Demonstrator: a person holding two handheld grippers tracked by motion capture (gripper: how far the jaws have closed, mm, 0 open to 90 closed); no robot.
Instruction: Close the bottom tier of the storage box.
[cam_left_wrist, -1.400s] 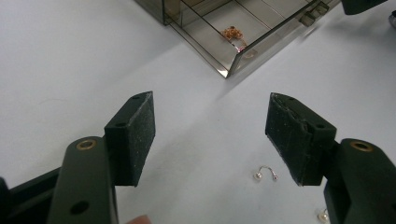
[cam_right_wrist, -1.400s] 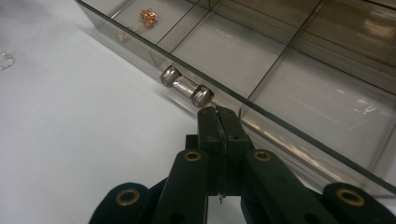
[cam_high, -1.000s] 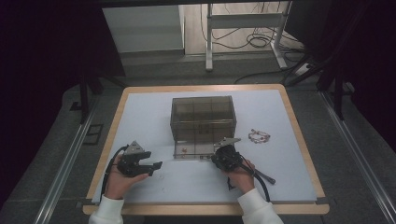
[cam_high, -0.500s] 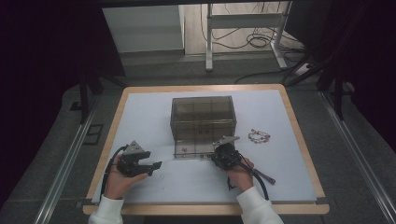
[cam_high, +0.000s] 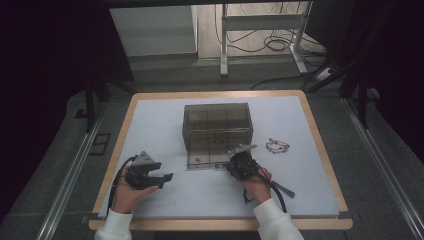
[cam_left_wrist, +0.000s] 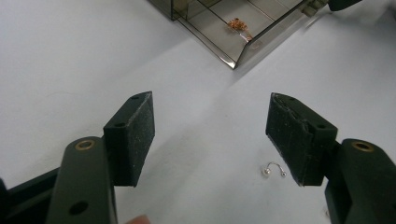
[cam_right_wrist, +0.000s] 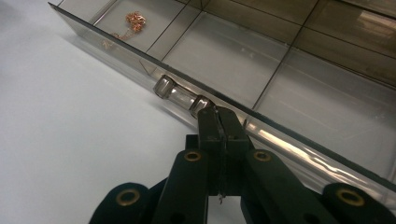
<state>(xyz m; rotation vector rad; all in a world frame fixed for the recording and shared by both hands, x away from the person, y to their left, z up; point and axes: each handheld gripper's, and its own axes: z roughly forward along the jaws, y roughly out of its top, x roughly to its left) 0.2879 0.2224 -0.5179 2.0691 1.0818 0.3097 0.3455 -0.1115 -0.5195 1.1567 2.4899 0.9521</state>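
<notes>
So the right tongs (cam_right_wrist: 216, 114) are clenched tight, jaws pressed flat together, with the tips right at the clear handle (cam_right_wrist: 180, 98) on the front of the pulled-out drawer (cam_right_wrist: 280, 70). Can't really tell if anything is pinched between the jaws; the tips sit against the handle's near end and the drawer's front wall. The drawer belongs to a smoky see-through box (cam_high: 216, 125) that stands just past these tongs on the counter (cam_high: 300, 195). Further along the drawer from the tips, off to the side, one compartment holds a little coppery chain (cam_right_wrist: 132, 22).

The left tongs (cam_left_wrist: 210, 135) are released, jaws spread wide and nothing between them, hovering low over the bare counter. A small curved earring with two tiny beads (cam_left_wrist: 274, 170) lies on the counter just beside the inner face of one jaw, not touching it as far as I can see. Ahead of these tongs is the corner of the open drawer, chain visible there too.

From the high view, the left tongs (cam_high: 150, 172) sit well apart from the right tongs (cam_high: 235, 161), and a beaded bracelet (cam_high: 278, 145) lies on the counter near the right tongs, on the side away from the left ones.
</notes>
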